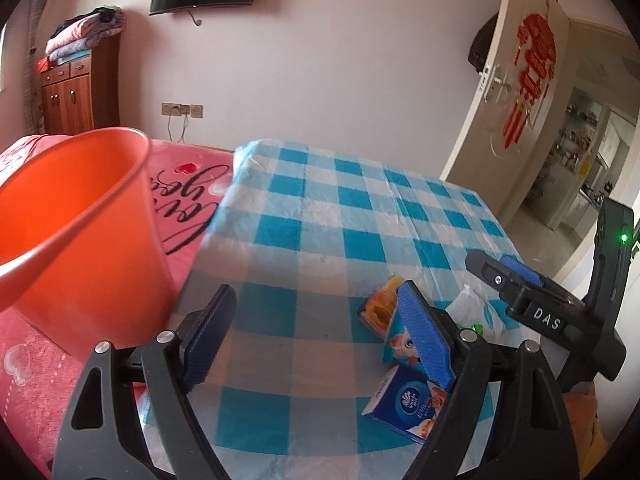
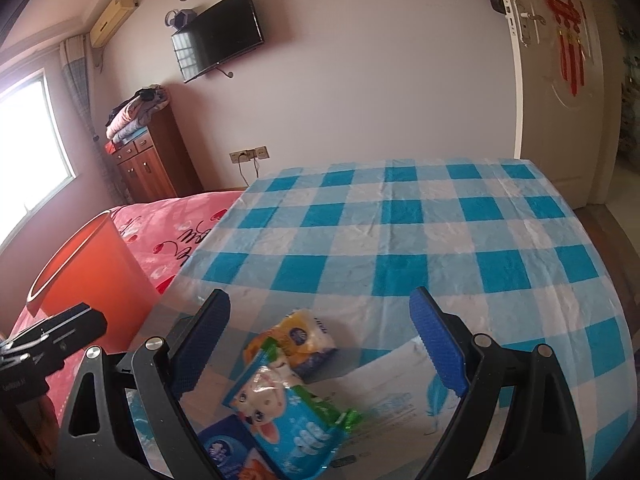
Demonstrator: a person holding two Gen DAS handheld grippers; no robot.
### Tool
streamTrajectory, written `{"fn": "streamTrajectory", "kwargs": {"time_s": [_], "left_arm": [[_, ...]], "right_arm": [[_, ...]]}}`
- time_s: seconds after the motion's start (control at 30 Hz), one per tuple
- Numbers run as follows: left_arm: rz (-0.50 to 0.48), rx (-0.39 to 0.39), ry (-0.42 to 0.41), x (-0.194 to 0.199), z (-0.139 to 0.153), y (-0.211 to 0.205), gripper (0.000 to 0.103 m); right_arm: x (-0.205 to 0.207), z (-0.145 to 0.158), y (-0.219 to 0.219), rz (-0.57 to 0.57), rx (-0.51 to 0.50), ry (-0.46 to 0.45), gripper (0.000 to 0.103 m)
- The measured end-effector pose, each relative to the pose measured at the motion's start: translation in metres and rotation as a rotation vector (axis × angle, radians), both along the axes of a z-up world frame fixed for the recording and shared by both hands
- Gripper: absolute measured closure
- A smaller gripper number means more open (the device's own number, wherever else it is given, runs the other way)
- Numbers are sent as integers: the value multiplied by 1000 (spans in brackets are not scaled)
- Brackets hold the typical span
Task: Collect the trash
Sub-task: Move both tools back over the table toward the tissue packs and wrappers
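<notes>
Lying between the open right tongs [image 2: 320, 344]: blue wrapper [image 2: 288, 412], untouched.

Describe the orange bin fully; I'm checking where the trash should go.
The orange bin is a smooth, tapered plastic bucket with a rolled rim, open at the top, upright. It stands on the pink bedspread, left of the checked tablecloth. No trash shows in the part of its inside that is visible. Neither gripper touches it.

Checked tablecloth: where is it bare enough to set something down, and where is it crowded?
The checked tablecloth is bare across its far half, toward the wall and door. Packets crowd the near edge between the grippers. The orange bucket sits left, on the pink bed.
</notes>
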State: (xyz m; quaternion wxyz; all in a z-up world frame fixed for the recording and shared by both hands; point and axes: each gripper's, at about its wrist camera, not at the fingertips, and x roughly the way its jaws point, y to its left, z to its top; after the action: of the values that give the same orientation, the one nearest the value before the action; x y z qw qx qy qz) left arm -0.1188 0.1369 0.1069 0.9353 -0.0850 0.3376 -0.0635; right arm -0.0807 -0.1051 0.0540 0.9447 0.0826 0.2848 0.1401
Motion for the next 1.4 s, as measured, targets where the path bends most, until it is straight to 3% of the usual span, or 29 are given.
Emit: {"fn": "streamTrajectory", "kwargs": {"time_s": [0.43, 0.6, 0.8, 1.0, 1.27, 1.4], "left_arm": [[-105, -8, 112, 5, -28, -43, 20], [-171, -120, 221, -1, -44, -55, 20], [-180, -227, 330, -19, -64, -65, 20], [-140, -216, 395, -22, -78, -78, 20], [-66, -180, 385, -3, -87, -91, 21], [-46, -122, 367, 4, -87, -99, 27]], "right_arm": [[16, -15, -62, -96, 66, 43, 13], [21, -21, -90, -138, 117, 65, 13], [23, -25, -109, -150, 151, 71, 13], [24, -27, -120, -118, 191, 82, 13], [19, -23, -116, -68, 158, 67, 13], [19, -24, -117, -55, 146, 70, 13]]}}
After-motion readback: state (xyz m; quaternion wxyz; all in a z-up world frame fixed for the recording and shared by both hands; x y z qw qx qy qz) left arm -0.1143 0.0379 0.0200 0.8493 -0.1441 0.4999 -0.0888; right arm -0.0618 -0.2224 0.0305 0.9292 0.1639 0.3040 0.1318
